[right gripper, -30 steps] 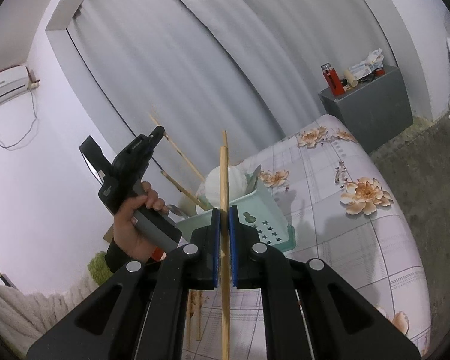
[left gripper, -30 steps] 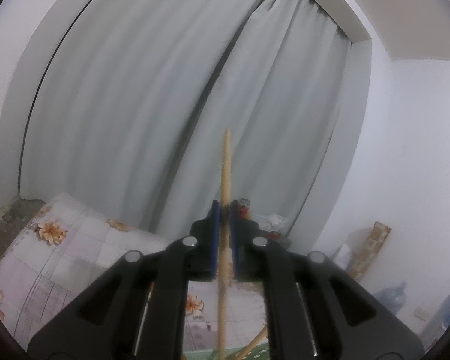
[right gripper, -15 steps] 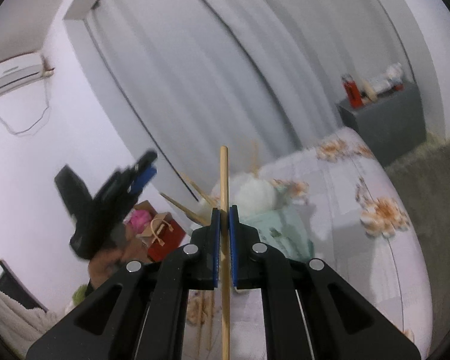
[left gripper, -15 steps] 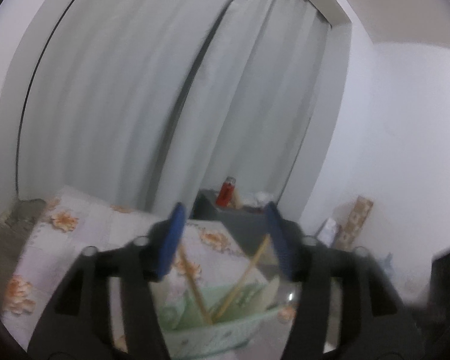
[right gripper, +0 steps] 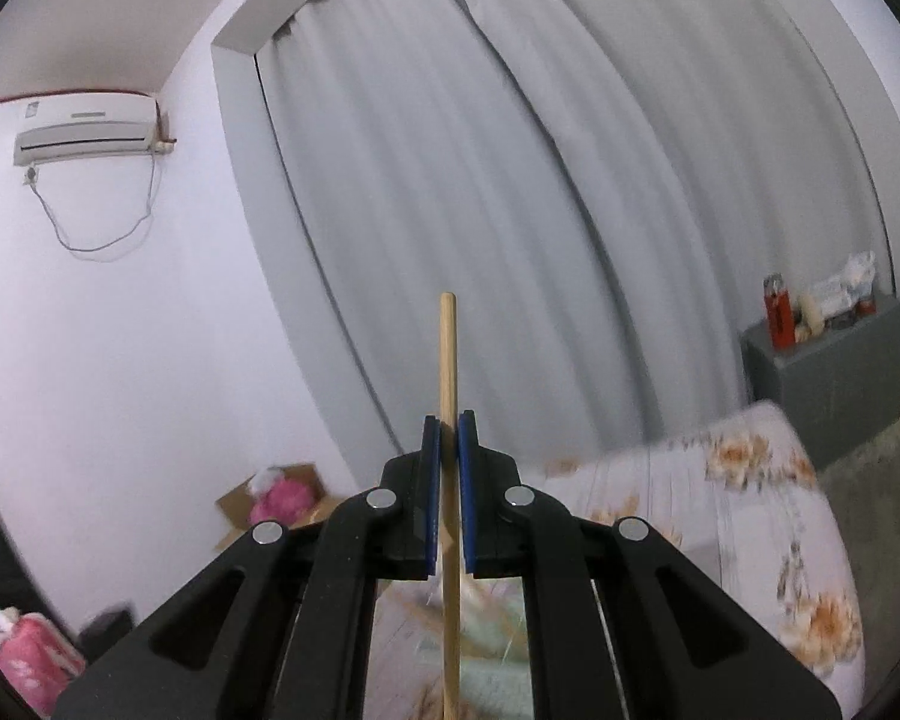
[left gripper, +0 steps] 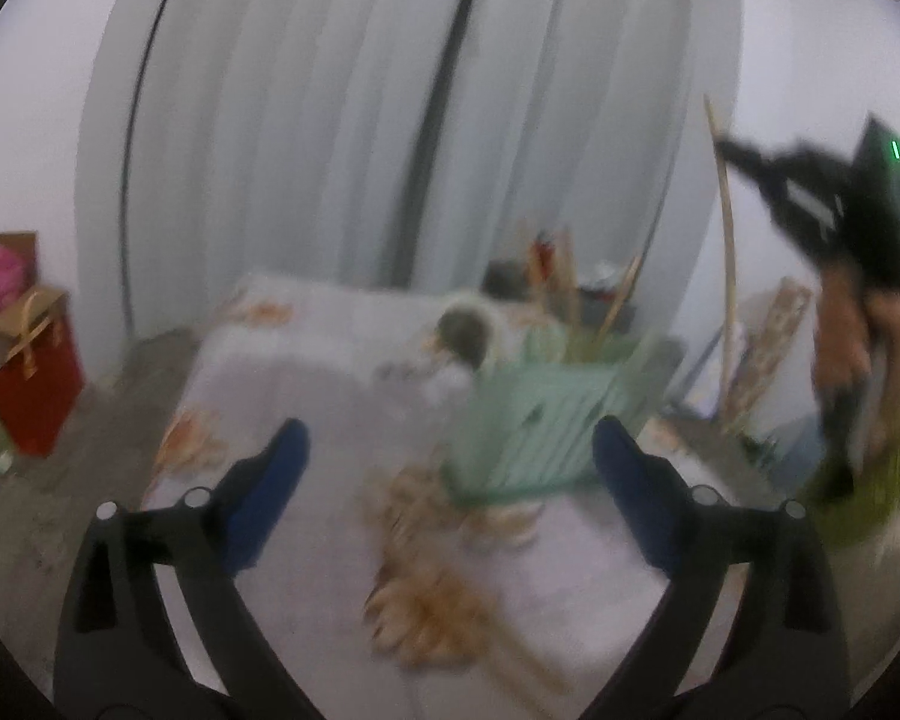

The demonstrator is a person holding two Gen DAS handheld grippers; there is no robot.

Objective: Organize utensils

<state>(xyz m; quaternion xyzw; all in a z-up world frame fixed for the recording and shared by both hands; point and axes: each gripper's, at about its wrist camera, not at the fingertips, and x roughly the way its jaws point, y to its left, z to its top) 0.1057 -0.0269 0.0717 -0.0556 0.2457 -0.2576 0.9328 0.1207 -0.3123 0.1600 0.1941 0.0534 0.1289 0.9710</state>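
- Holding a single wooden chopstick upright, the right gripper has its blue fingers pressed onto the shaft, with one end standing above them and the rest running down out of sight.
- The left gripper is empty, its fingers spread wide above the floral tabletop.
- The green utensil basket stands ahead of the left gripper, with several chopsticks already leaning inside; more loose ones lie blurred on the cloth in front of it.
- My reading: the right-hand stick goes into the basket next.
- To do it well, bring the lower tip over the basket's open top, keep the stick near vertical, and lower it before letting go.
- Watch the sticks already leaning there; a sideways knock could tip the light basket.
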